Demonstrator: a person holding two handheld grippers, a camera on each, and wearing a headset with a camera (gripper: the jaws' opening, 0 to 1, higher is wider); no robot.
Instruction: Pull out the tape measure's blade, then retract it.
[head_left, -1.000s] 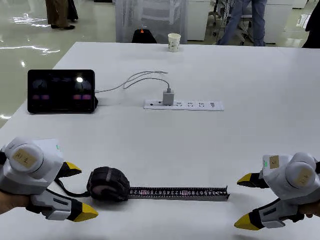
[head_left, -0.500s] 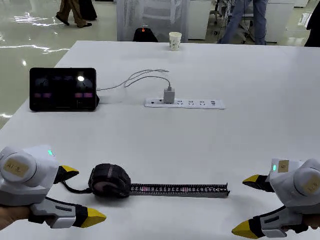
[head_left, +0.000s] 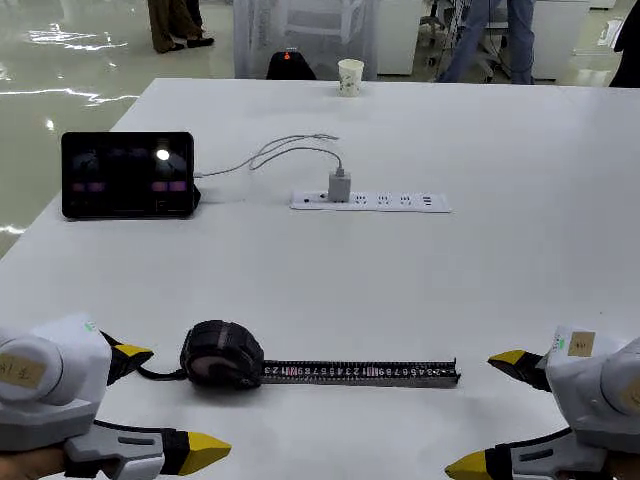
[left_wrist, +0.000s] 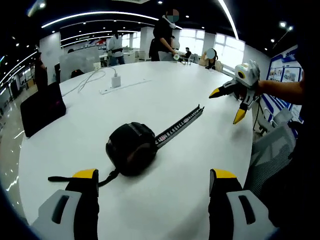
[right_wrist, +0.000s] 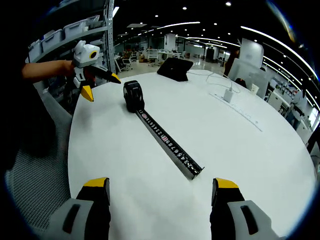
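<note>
This is a large open-plan office or lab floor. A wide white table (head_left: 500, 200) carries a dark tablet (head_left: 127, 174), a power strip (head_left: 385, 202) with a charger (head_left: 340, 186) plugged into it, and a paper cup (head_left: 350, 76). Around it lies a glossy pale floor (head_left: 60, 90) where people (head_left: 175, 20) stand. Long ceiling light strips (left_wrist: 100, 13) run overhead. The right gripper view shows shelving with storage bins (right_wrist: 70, 31) and distant desks with chairs (right_wrist: 150, 54).

Left gripper (head_left: 189, 397) and right gripper (head_left: 471, 411) ran off the head view's bottom edge; the blade (head_left: 360, 373) numerals were too small to read.
</note>
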